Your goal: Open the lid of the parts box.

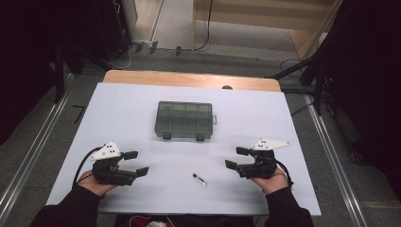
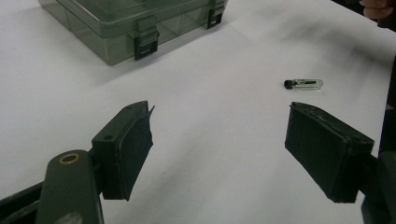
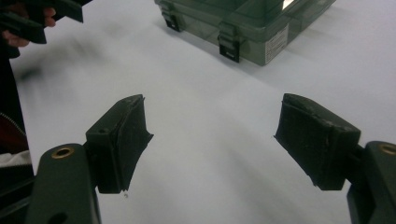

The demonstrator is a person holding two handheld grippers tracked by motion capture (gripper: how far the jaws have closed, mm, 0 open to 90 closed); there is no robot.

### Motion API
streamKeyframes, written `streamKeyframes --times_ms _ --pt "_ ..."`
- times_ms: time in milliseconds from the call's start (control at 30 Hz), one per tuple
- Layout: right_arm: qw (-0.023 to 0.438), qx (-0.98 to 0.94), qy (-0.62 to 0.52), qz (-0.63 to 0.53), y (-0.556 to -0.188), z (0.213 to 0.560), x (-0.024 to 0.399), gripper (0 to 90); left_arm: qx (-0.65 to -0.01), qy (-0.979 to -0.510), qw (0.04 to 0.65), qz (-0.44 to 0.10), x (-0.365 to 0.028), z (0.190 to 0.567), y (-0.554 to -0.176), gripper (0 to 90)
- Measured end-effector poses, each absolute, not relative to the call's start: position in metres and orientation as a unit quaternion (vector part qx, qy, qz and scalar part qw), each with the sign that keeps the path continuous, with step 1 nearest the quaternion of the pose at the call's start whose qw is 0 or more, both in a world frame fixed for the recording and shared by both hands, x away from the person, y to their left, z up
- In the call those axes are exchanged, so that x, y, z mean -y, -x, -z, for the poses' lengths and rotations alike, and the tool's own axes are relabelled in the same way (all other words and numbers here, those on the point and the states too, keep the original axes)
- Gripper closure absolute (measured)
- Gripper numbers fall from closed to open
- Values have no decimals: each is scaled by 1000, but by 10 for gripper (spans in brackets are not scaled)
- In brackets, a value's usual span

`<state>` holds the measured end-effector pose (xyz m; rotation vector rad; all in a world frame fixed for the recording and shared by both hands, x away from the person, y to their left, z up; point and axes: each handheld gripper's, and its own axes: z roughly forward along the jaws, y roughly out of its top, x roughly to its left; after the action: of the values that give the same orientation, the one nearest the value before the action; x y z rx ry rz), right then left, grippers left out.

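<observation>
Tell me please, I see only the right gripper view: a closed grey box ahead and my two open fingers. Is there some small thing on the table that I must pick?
Observer: Yes. A small clear tube with a black cap lies on the white table, between the two grippers and nearer the person than the box.
Operator: Is the left gripper near it?
Observer: The left gripper is open and points toward it; the tube lies just beyond its right-hand finger.
Operator: And the box, is it locked?
Observer: From above the lid is down, and both black latches sit on the side facing the person.
</observation>
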<state>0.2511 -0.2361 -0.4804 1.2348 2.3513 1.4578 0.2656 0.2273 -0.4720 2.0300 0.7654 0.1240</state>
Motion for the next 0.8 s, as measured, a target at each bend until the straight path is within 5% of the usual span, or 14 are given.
streamKeyframes --times_ms 800 --pt "66 -773 -412 -478 -277 476 224 251 -311 -826 467 -50 -228 472 -265 227"
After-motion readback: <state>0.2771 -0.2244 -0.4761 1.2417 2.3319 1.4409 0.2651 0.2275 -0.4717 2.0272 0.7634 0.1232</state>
